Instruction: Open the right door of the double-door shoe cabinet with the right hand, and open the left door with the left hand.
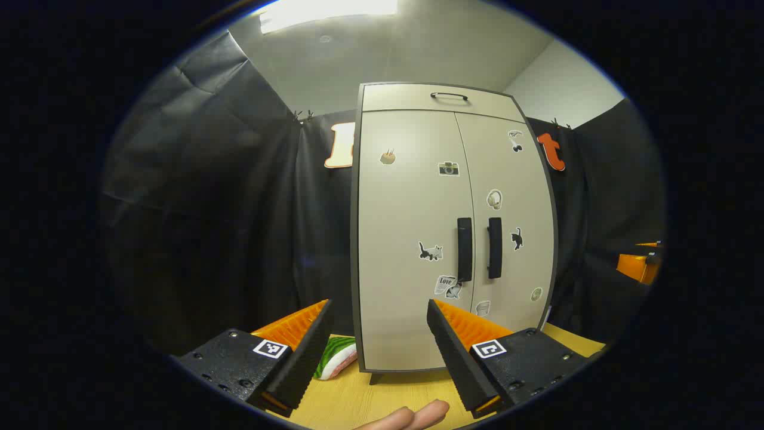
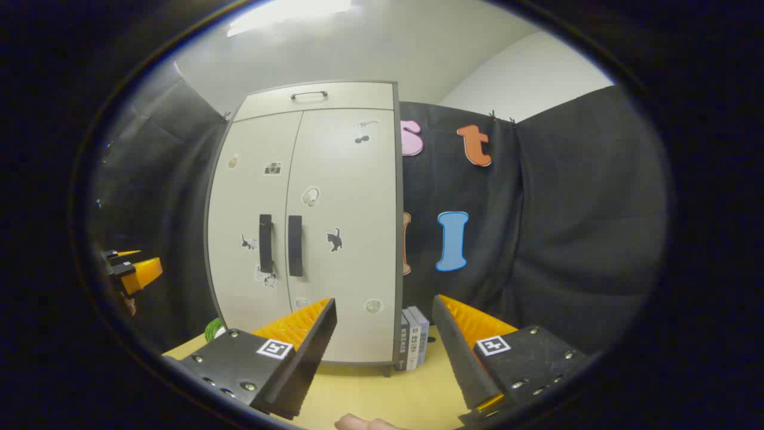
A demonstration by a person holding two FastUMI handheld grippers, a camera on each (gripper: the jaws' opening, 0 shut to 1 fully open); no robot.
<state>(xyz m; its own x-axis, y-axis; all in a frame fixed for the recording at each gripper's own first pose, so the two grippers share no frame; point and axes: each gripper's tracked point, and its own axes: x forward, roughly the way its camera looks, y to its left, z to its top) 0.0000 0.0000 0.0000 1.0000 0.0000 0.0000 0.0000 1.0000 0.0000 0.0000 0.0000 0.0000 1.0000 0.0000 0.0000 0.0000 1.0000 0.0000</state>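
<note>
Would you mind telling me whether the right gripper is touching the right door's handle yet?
Apart. In the right gripper view the open right gripper sits well short of the right door handle, with door face and table showing between.

A sticker (image 1: pixel 446 284) low on the left door (image 1: pixel 412 239) of the shoe cabinet (image 1: pixel 453 95) carries the word "Love"; the books (image 2: pixel 413 346) standing beside the cabinet bear spine lettering too small to make out; the fingers' square markers hold patterns, not text.
</note>
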